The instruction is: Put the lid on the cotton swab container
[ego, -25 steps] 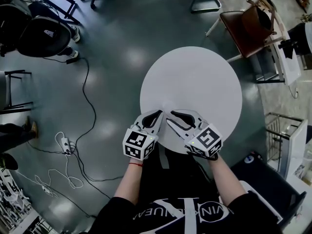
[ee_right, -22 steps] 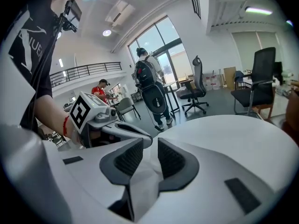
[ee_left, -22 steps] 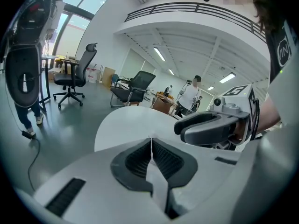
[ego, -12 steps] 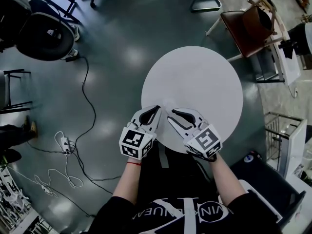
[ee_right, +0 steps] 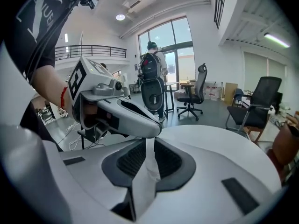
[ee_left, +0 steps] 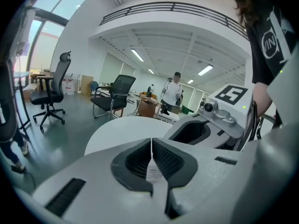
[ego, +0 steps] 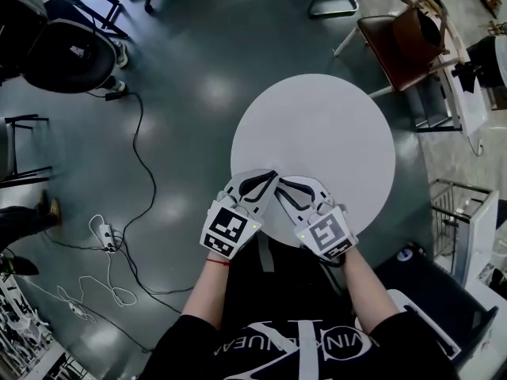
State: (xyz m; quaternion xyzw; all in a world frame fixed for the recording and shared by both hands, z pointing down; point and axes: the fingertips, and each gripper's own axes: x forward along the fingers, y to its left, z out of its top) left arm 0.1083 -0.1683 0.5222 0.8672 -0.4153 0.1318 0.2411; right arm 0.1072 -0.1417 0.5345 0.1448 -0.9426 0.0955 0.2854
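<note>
2 claws tip to tip at the near table edge

Head view: the left claw (ego: 268, 178) and right claw (ego: 285, 185) meet over the table (ego: 333, 117), with nothing distinct between them. Left view: jaws nearly together, pinching a pale printed piece (ee_left: 154, 172); the right claw lies just to its right. Right view: jaws narrow, just been closing, seemingly on a pale strip (ee_right: 148, 169). We can't tell lid from container.
</note>
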